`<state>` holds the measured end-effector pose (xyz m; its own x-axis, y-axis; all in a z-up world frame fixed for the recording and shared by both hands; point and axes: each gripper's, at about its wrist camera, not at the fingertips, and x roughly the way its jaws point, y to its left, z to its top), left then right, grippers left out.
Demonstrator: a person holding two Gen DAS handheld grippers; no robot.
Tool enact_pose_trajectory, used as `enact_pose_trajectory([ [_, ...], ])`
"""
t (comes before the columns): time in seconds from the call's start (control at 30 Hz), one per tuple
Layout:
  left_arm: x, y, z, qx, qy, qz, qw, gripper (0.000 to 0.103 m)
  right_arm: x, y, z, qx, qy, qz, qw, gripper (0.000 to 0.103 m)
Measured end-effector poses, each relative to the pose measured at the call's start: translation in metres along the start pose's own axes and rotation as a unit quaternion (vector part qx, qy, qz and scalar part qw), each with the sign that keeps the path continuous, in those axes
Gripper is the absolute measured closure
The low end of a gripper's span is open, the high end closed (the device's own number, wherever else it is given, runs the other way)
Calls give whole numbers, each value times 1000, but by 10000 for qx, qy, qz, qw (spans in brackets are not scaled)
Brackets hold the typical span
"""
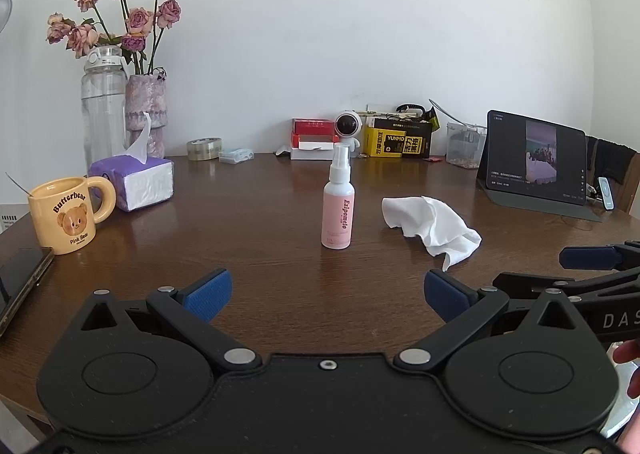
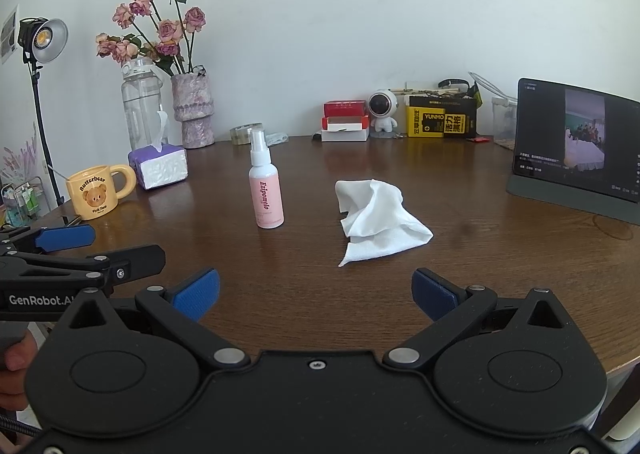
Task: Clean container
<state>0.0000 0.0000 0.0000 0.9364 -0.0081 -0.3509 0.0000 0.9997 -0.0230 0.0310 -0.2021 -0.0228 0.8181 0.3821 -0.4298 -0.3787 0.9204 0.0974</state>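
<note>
A pink spray bottle [image 1: 338, 202] [image 2: 265, 184] with a white nozzle stands upright in the middle of the brown table. To its right lies a crumpled white cloth [image 1: 432, 228] [image 2: 378, 220]. A yellow bear mug [image 1: 68, 214] [image 2: 98, 190] sits at the left. My left gripper [image 1: 328, 292] is open near the front edge, straight before the bottle and apart from it. My right gripper [image 2: 316, 294] is open too, in front of the cloth. Each gripper shows at the edge of the other's view.
A purple tissue pack [image 1: 138, 184], a clear water bottle [image 1: 103, 114] and a vase of roses [image 1: 146, 114] stand at the back left. Boxes [image 1: 400, 142], a tape roll [image 1: 204, 149] and a toy astronaut [image 1: 347, 130] line the wall. A tablet [image 1: 534, 162] stands right; a phone [image 1: 20, 282] lies left.
</note>
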Motion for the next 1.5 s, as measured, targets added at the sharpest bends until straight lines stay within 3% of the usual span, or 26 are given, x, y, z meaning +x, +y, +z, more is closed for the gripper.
enact_pose_trajectory([
  [1.5, 6, -9, 6, -20, 39, -9, 10000, 0, -2, 3, -1, -21, 32, 18, 10000, 0],
])
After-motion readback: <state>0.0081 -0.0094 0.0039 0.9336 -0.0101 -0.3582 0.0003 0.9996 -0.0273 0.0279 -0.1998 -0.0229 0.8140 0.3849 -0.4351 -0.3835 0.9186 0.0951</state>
